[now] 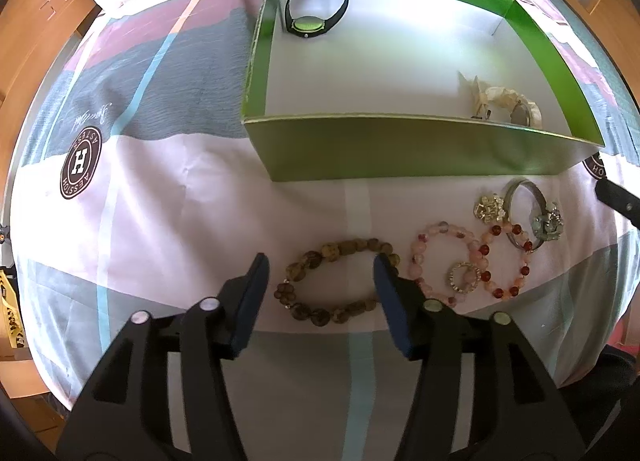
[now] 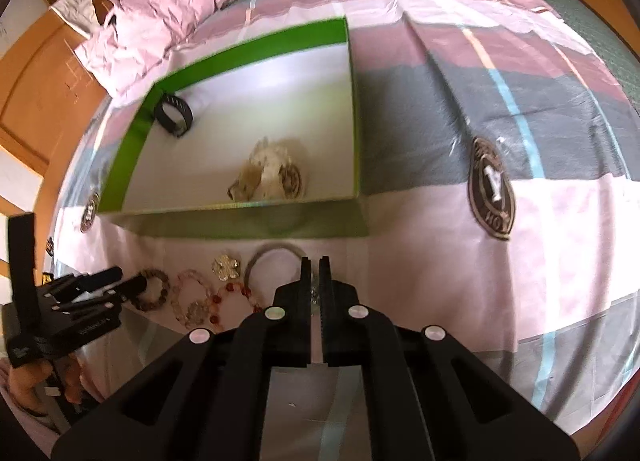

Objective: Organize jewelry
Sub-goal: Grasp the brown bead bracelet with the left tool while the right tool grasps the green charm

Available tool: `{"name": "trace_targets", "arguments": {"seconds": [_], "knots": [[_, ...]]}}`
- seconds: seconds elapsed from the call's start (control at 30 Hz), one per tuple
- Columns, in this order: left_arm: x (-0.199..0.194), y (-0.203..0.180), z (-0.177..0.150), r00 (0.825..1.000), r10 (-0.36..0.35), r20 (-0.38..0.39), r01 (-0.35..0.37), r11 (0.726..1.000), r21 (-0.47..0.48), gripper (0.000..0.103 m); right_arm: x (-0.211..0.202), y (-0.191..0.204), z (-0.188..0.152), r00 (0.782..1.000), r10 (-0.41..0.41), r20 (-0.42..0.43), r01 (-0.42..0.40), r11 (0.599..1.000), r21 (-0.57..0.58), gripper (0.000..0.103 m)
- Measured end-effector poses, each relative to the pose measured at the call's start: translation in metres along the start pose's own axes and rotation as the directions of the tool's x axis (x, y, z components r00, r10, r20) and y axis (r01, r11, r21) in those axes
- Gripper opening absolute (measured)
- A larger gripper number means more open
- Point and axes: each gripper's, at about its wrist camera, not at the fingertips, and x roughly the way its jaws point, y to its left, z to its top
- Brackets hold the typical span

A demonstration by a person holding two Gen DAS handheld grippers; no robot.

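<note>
A bed is filling most of both views, its cover lying in broad blocks of pale pink, mauve and grey crossed by thin light-blue stripes. Round dark logo patches are showing on it. A crumpled pink cloth is lying near the far edge. Wooden panelled furniture is standing around the bed, and soft daylight is falling across the fabric.

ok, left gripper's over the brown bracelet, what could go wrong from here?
The open left gripper straddles the brown bracelet, but one finger sits beside the pink bracelet; closing may snag both.
The pink bracelet, red bracelet, small ring and bangle overlap; lifting one could drag the others.
</note>
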Motion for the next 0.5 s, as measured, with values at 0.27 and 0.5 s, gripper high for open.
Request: {"name": "trace_targets", "arguments": {"seconds": [0.27, 0.5], "knots": [[0.003, -0.003, 0.002, 1.000, 0.006, -0.004, -0.006, 1.000, 0.012, 0.059, 0.040, 0.004, -0.015, 0.985, 0.017, -0.172, -0.010, 0.999, 0.039, 0.029], [0.004, 0.000, 0.001, 1.000, 0.009, -0.008, -0.009, 1.000, 0.003, 0.059, 0.041, 0.017, -0.017, 0.992, -0.051, -0.120, 0.046, 0.998, -0.046, 0.008]]}}
